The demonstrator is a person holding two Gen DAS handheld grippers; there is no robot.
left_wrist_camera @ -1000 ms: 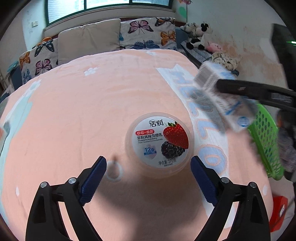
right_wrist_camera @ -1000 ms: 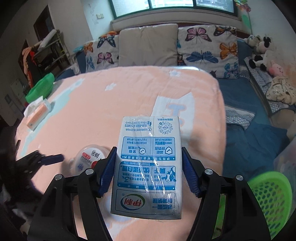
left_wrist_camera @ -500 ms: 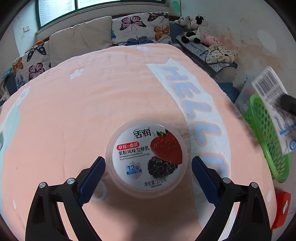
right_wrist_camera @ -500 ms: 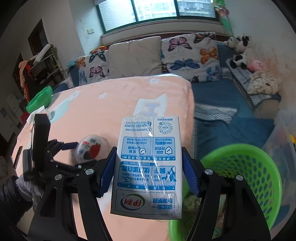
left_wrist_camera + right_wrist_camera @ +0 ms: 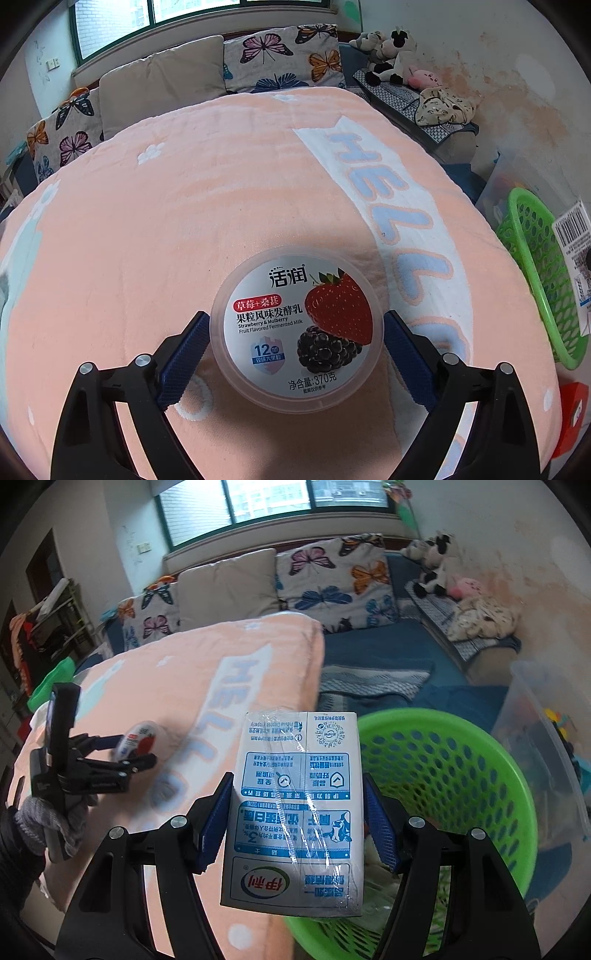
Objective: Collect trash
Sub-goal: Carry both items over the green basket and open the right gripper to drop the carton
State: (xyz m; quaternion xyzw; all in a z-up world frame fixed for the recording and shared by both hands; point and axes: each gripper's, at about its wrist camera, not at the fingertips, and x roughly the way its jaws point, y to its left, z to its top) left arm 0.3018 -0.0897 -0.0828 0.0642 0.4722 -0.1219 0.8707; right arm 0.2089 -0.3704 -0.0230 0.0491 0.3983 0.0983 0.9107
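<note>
L gripper (image 5: 296, 334) pads touching yogurt tub (image 5: 296, 328), grip maybe closed; R gripper (image 5: 297, 825) clamped on milk carton (image 5: 295, 812) over basket (image 5: 480, 775).

The bed (image 5: 184, 229) is covered by a peach-pink terry blanket (image 5: 229, 177) with a white band running down its right part, lettered "HELLO" in pale blue, and small white paw prints scattered over it. A round strawberry-and-mulberry yogurt tub (image 5: 297, 328) sits on the blanket near the front edge, just left of the lettered band, lid up. Beside the bed, a green perforated plastic basket (image 5: 476, 760) stands on the floor.
</note>
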